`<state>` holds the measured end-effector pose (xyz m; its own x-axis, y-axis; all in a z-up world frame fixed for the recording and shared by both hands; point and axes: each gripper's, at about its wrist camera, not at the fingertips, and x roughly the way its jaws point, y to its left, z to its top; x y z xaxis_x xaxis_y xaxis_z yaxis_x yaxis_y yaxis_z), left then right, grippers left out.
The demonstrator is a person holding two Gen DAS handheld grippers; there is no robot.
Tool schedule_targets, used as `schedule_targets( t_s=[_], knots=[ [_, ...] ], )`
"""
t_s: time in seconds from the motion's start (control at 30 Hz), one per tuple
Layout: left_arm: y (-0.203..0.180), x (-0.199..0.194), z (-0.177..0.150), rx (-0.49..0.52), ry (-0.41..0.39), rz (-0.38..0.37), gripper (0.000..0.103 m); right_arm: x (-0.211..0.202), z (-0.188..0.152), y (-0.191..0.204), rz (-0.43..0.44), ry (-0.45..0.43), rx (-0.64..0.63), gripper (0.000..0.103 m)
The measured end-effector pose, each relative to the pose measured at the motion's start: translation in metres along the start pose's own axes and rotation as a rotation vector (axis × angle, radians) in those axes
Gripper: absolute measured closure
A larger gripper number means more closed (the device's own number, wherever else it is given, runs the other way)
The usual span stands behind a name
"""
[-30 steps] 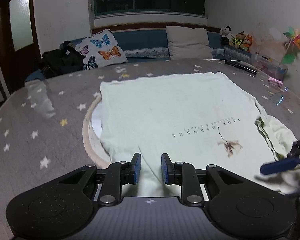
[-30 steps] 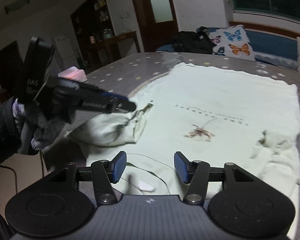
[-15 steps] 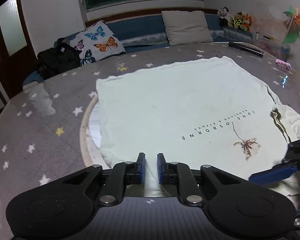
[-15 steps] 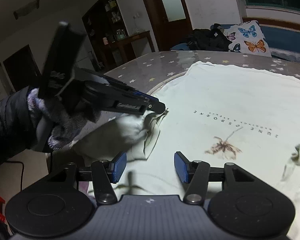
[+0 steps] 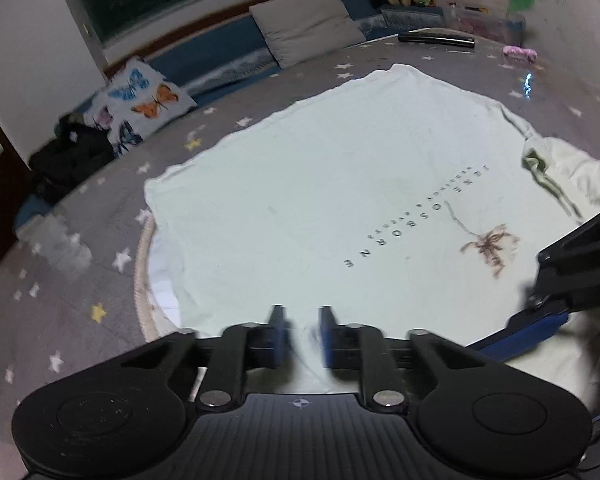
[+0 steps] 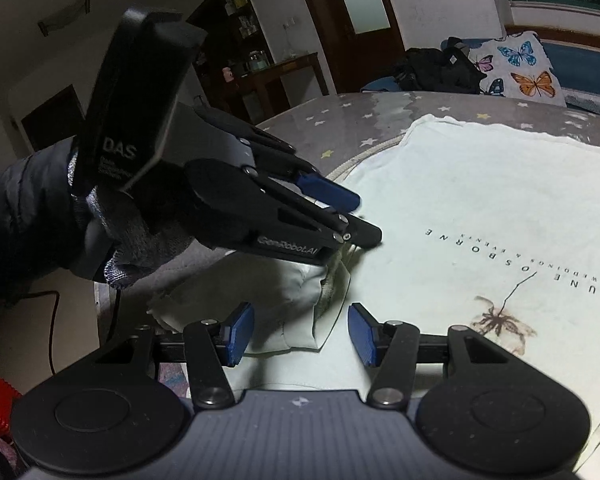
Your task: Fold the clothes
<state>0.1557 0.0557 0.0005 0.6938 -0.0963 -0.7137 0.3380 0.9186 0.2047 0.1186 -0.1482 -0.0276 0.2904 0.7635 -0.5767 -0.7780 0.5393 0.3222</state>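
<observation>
Right wrist view: the pale T-shirt (image 6: pixel 480 200) lies spread print-up on the starred desk (image 6: pixel 340 120), so its sleeve can be turned inward. At ten o'clock the left gripper (image 6: pixel 352 220), gripped by a gloved hand (image 6: pixel 132 240), tilts down over the bunched sleeve (image 6: pixel 300 280), fingers slightly apart. The right gripper (image 6: pixel 300 332) hovers level, fingers wide apart.
</observation>
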Motion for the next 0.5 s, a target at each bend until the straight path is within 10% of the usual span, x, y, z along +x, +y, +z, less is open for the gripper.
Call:
schedule_targets(
  t_s=[0.5],
  knots=[
    [0.013, -0.029, -0.007, -0.133, -0.179, -0.021, 0.102, -0.001, -0.001, 0.000, -0.019, -0.002, 0.006, 0.055]
  ],
)
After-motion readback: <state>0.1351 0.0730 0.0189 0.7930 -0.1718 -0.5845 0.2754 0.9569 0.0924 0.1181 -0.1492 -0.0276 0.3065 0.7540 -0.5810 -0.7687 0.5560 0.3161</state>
